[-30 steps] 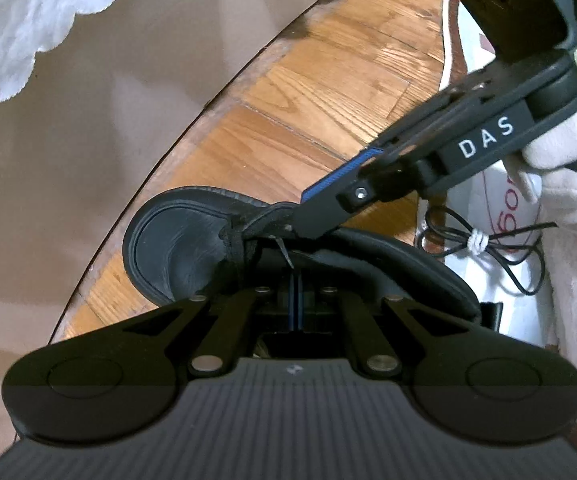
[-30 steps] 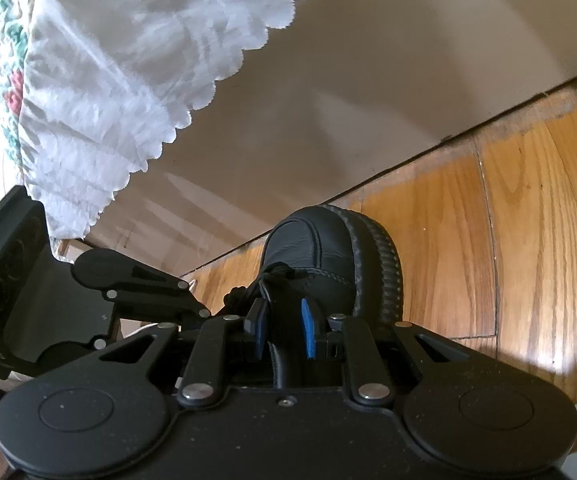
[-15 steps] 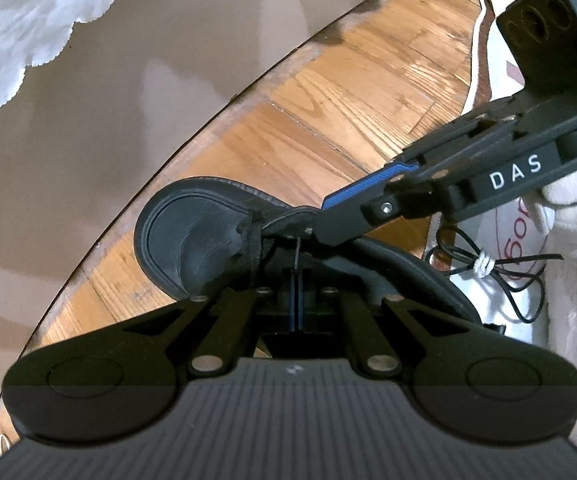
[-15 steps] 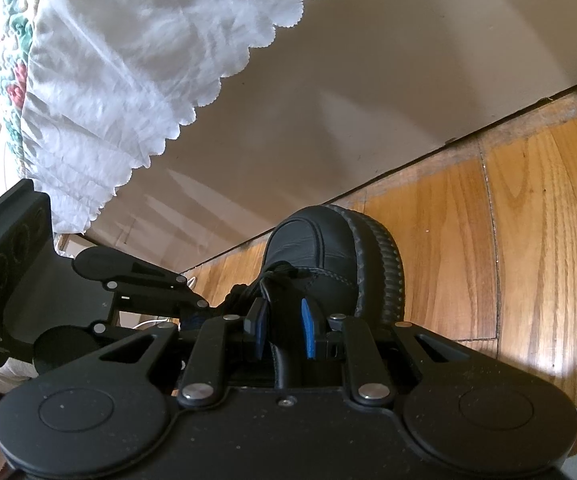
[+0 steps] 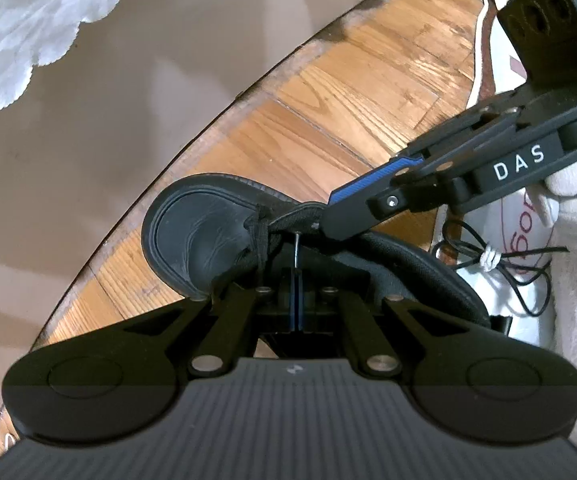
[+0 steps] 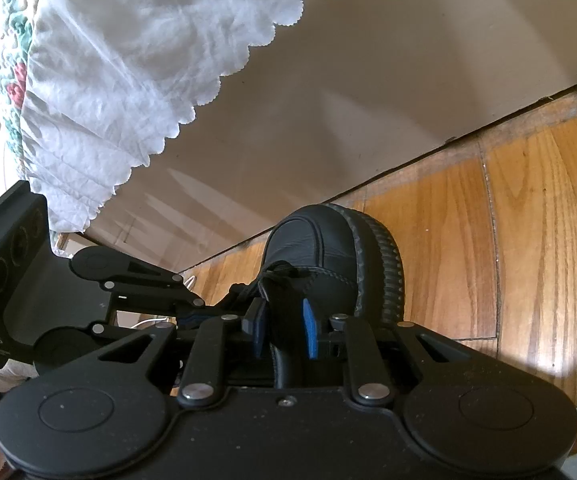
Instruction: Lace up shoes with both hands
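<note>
A black leather shoe [image 5: 192, 236] lies on the wooden floor, toe pointing away; in the right wrist view the shoe [image 6: 320, 252] sits just ahead of my fingers. Black laces [image 5: 262, 236] cross near its toe end. My left gripper [image 5: 296, 300] is shut, with a thin lace tip [image 5: 296, 248] standing up from between its pads. From the right, my right gripper [image 5: 322, 220] reaches in and is shut on the shoe's eyelet flap [image 5: 300, 214]. That flap fills the gap of the right gripper [image 6: 283, 330] between its blue pads. The left gripper [image 6: 192, 310] shows at the left.
Wooden floor [image 5: 328, 120] runs up to a beige panel [image 5: 128, 100] under a white scalloped bed skirt [image 6: 128, 80]. A white bag with a black cable [image 5: 488, 256] lies to the right, behind a white-gloved hand [image 5: 576, 208].
The left gripper has drawn back a little, so more of the crossed laces and the lace tip now show. In its view the right gripper sits higher and farther right, still on the flap.
</note>
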Demonstrator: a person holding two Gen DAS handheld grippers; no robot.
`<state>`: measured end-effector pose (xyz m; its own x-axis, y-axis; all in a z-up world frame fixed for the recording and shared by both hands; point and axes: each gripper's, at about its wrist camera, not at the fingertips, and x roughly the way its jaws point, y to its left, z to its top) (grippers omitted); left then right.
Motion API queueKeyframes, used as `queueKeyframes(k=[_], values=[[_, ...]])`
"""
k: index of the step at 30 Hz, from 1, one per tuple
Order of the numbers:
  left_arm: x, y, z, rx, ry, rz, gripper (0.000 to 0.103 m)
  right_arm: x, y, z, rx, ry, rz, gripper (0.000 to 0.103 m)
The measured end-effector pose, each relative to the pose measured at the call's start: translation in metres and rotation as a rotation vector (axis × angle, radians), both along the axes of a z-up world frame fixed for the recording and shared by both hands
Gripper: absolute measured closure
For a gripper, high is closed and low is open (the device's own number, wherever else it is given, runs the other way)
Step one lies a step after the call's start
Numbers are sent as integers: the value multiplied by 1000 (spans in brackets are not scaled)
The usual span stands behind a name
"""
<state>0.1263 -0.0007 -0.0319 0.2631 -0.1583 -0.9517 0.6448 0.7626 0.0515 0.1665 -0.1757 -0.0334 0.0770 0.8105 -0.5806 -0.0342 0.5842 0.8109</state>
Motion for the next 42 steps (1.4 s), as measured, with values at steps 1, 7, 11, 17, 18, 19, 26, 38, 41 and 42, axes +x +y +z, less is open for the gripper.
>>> queueKeyframes(k=[1,7,11,17,18,19,26,38,41,42], values=[[0,-1,0,3,1,-2,102,0,0,0,0,-1,1,82],[3,-4,-1,10,13,-4,102,0,1,0,0,-2,3,82],[4,-4,-2,5,12,7,102,0,1,-1,1,-3,6,82],[2,-4,-3,-5,-20,-1,102,0,6,4,-5,-36,37,81],[0,-4,-3,-4,-33,-10,102,0,8,5,-7,-47,52,81],[-1,-4,-3,-7,-52,-18,102,0,9,6,-4,-52,64,80],[-9,2,-9,-80,-152,-18,102,5,-7,2,131,0,-19,77],[-15,10,-12,-170,-216,2,102,9,1,-27,116,114,-118,75],[-14,10,-12,-172,-210,14,101,8,7,-27,115,101,-106,98],[-14,10,-12,-172,-210,19,100,7,7,-26,113,97,-109,98]])
